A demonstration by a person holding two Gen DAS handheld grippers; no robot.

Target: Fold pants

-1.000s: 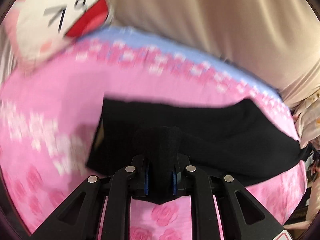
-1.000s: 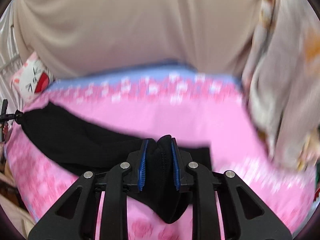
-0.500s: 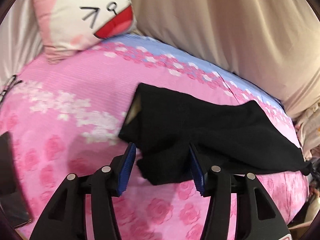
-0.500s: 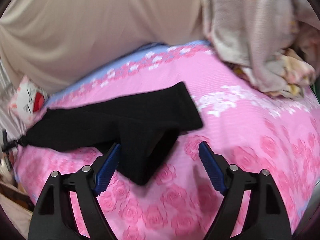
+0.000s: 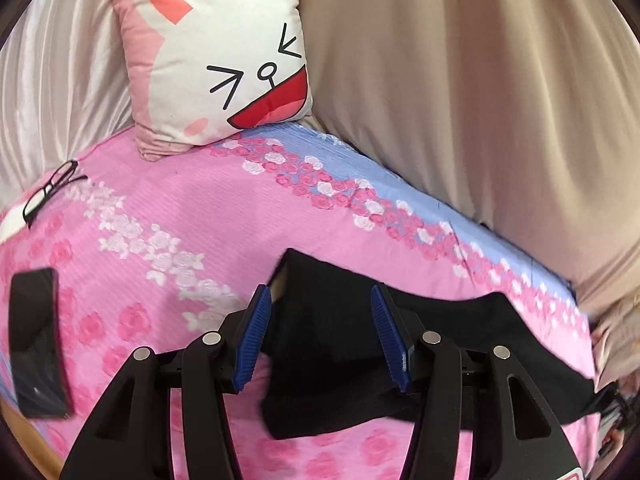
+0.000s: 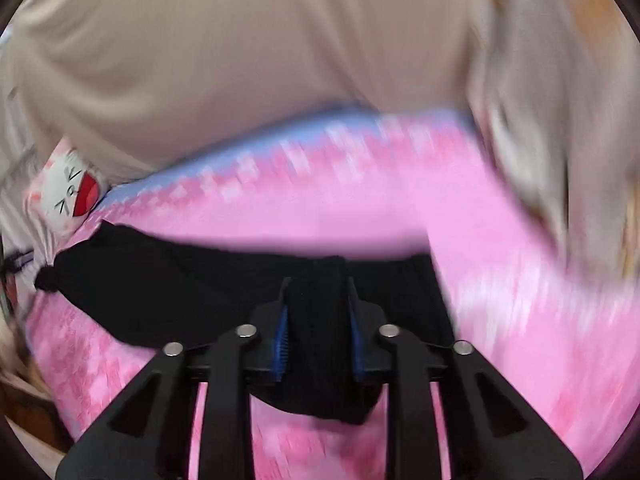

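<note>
Black pants [image 5: 344, 344] lie folded lengthwise on bed [image 5: 180, 216]. Left gripper [image 5: 320, 336] jaws released; right gripper [image 6: 318, 312] jaws grasping bunched fabric at 6 o'clock.

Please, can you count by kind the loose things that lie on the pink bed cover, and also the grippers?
Black pants: 1
Cartoon-face pillow: 1
Eyeglasses: 1
Black phone: 1
Grippers: 2, the left gripper open, the right gripper shut on the pants
Total: 6
</note>
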